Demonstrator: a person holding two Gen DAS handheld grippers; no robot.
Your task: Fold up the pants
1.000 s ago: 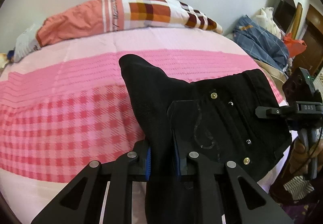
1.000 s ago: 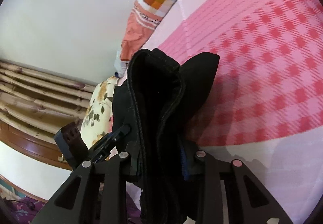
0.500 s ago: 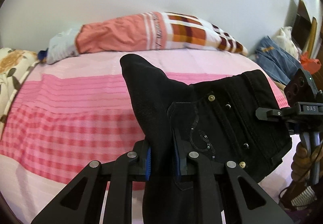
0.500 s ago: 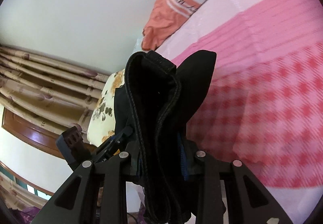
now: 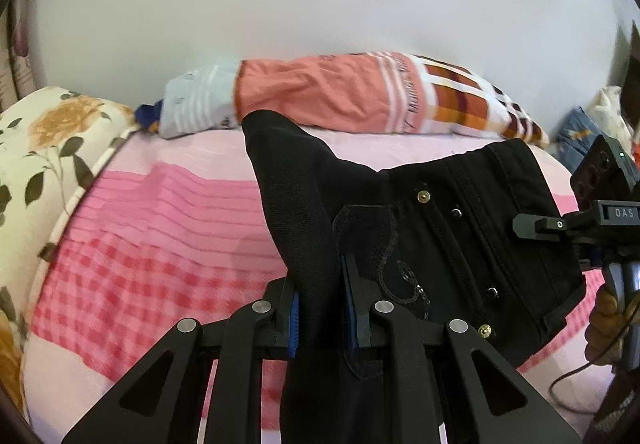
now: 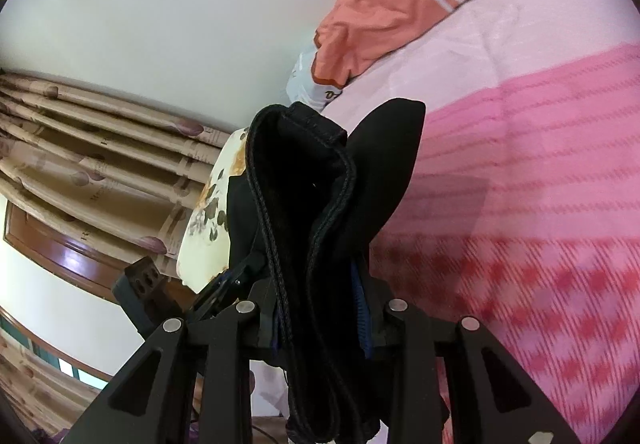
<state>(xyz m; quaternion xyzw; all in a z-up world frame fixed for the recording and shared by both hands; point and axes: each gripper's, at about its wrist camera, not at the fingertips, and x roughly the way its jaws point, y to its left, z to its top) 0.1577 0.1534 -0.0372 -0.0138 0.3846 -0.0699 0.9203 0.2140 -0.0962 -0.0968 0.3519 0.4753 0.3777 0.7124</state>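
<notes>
- Left wrist view shows the black denim pants [image 5: 440, 228] with brass rivets and a stitched back pocket held up in the air above the bed, the waistband end spread toward the right of the picture.
- A thick fold of that black fabric rises between the blue-padded fingers of the left hand-held gripper [image 5: 322, 308], which is clamped tight on it; a pointed flap stands up above the fingers.
- At the right edge of this view the right hand-held gripper [image 5: 600, 228] grips the far side of the waistband, with part of the person's hand below it.
- Right wrist view shows the right hand-held gripper [image 6: 320, 308] closed on a bunched, seamed edge of the pants [image 6: 312, 204], the cloth standing upright between its pads and hanging down past them.
- The left hand-held gripper [image 6: 224, 284] appears low on the left of this view, partly hidden behind the fabric.
- Under the pants lies the bed with a pink checked and striped sheet [image 5: 160, 228].
- An orange, white and plaid pillow [image 5: 360, 96] rests at the head of the bed against the pale wall.
- A cream floral cushion [image 5: 44, 148] sits at the bed's left side.
- Beige patterned curtains [image 6: 80, 148] hang beyond that cushion.
</notes>
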